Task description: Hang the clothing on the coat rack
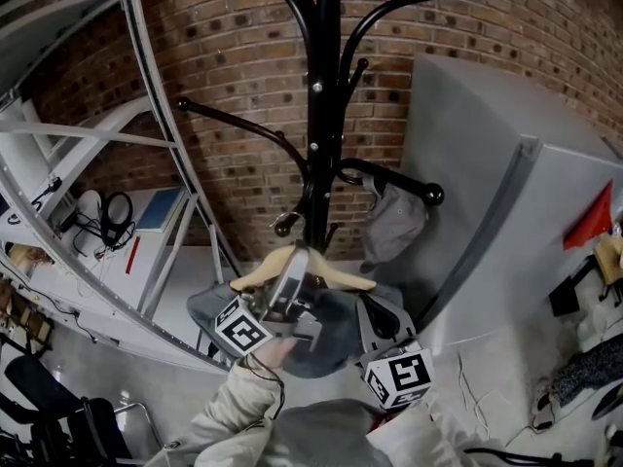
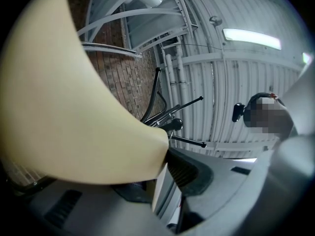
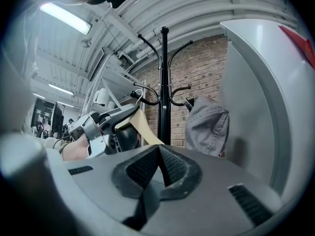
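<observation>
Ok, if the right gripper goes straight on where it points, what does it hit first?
Most likely the coat rack's black pole, almost dead ahead of the right gripper, whose fingers are closed. The hung grey garment sits just right of that line, with the brick wall behind. Depth is unclear.

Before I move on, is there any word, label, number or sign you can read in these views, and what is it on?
No readable text in any view.
On the left marker cube and the right marker cube: black-and-white square patterns, no letters or digits.
On the red patch of the grey panel: no print shows.
On the wooden hanger: no print shows.
On the blue board: too small to tell.
</observation>
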`<state>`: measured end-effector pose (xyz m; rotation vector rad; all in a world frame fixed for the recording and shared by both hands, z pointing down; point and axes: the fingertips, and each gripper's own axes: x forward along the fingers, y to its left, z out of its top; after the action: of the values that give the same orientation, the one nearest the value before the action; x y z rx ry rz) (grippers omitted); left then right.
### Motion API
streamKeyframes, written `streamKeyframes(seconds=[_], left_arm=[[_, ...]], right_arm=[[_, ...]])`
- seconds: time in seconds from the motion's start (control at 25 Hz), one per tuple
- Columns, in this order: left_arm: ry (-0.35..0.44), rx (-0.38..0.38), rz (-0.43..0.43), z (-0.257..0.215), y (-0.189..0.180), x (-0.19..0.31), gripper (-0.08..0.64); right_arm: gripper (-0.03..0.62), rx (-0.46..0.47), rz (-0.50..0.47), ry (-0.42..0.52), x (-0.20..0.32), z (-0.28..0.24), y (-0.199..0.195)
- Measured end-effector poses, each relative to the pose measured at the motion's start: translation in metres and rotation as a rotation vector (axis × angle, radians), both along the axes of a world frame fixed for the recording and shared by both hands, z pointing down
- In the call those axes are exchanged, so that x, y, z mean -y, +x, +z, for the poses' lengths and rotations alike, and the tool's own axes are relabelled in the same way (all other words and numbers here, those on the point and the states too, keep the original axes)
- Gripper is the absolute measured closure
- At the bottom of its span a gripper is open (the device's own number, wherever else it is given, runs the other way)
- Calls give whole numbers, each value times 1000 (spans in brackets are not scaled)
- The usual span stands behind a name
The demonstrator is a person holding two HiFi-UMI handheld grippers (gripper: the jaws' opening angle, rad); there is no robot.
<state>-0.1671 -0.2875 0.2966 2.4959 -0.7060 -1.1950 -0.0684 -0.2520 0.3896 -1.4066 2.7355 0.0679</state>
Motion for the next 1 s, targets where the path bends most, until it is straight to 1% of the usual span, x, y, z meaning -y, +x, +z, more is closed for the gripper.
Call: streamKeyframes(seconds=[0.48,1.0], left_arm=[[-33,-17,4,13,-6,21,457],[-60,-28,31,26,-2,36,457]], right_arm=[[569,-4,13,-3,10,0,1],[569,-4,33,-24,18,10,6]])
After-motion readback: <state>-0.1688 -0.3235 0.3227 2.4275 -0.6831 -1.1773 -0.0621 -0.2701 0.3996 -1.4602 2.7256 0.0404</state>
